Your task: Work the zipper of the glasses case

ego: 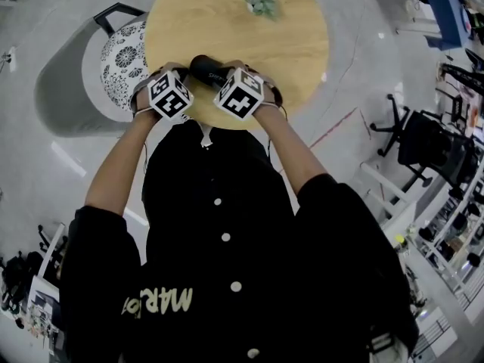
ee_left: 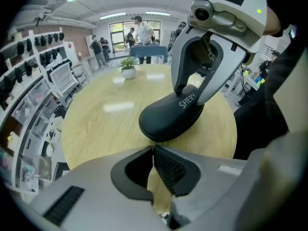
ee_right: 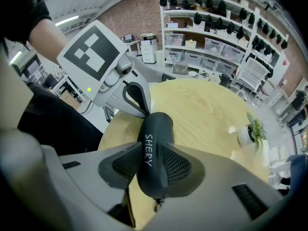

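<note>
Right gripper view: right tongs [ee_right: 153, 170] clamped across the black glasses case [ee_right: 155, 129].
Its zipper pull [ee_right: 155, 206] hangs just behind that grip, unseen elsewhere; the left gripper view shows left tongs [ee_left: 154, 149] pressed together, tips at the case's end.

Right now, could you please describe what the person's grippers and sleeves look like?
The left gripper and right gripper both have smooth pale grey shells with dark dimpled pads. Each carries a white cube printed with black square markers, and a small green light. The black sleeves end near the elbows.
</note>
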The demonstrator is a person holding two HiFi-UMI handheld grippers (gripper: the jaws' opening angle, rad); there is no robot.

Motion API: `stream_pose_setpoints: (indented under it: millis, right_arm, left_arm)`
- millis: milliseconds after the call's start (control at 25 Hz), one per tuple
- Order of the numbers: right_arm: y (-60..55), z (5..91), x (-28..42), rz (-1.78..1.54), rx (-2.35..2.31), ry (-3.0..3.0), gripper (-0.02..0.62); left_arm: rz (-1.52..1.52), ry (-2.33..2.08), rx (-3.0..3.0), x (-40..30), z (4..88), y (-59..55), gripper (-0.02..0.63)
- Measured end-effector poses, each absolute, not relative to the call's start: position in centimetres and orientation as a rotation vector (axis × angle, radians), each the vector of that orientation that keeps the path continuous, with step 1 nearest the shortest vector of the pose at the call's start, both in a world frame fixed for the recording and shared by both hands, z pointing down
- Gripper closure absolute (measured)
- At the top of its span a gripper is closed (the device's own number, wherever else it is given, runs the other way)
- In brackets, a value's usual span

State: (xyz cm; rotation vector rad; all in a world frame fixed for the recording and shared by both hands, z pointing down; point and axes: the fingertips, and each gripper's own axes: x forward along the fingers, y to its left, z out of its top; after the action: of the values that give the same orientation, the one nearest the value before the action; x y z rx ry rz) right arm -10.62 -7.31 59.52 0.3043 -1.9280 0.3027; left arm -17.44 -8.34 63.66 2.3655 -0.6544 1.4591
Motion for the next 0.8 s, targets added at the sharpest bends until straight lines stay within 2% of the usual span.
stream_pose_setpoints:
  millis: [320, 520, 800]
  right_arm:
    - [-7.1, 59.6, -10.7, 0.279, 0.320, -1.949, 0.456]
    - [-7.2, 59.6, -10.3, 0.272, 0.315, -1.946, 0.456]
    - [-7.1, 59.5, -10.1, 0.263, 0.319, -1.951, 0.456]
  left_arm:
    - [1.644, -0.473, 2.473, -17.5, 63.7, -9.6, 0.597]
    - [1.865, -0.282, 2.590, -17.2, 63.8, -10.3, 0.597]
    - [1.969, -0.124, 2.629, -16.6, 63.6, -11.2, 0.597]
